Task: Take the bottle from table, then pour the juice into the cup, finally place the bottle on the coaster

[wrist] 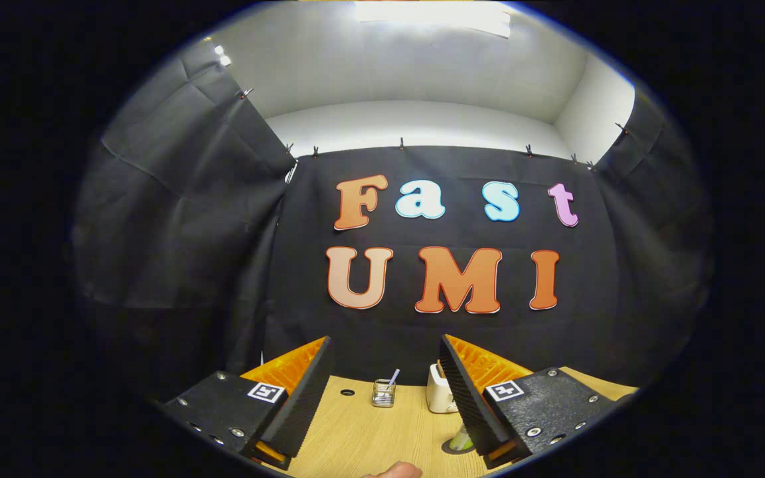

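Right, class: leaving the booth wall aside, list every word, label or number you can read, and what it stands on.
Gripper, fingers open, nothing between them: a square marker on each finger's base, a pattern, no readable word.
Glass cup on the table: no text.
White container: too small to tell.

Recording booth, black cloth wall (176,219) clipped up, wooden table (369,431), overhead light (432,16)
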### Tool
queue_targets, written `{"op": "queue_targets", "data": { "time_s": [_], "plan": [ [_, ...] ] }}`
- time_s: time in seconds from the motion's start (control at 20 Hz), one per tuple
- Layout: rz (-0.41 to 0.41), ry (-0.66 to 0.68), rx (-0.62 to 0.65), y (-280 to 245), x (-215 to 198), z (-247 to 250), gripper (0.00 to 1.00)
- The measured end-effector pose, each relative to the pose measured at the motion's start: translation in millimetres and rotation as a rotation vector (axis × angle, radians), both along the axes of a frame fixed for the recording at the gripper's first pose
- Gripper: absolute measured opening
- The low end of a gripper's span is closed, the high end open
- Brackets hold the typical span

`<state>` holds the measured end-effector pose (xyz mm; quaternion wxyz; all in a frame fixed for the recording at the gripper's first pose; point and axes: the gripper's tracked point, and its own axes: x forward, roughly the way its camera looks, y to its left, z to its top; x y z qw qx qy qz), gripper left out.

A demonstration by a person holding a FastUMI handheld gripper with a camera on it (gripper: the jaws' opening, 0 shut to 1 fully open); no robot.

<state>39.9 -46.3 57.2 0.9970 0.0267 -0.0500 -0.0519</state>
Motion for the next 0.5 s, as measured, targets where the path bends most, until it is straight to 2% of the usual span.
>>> {"op": "queue_targets", "data": {
  "time_s": [0.3,0.5],
  "plan": [
    [-0.012,0.014,-0.013,-1,14,-4,0.94],
    [-0.051,0.027,-0.042,-14,24,-6,0.94]
  ]
}}
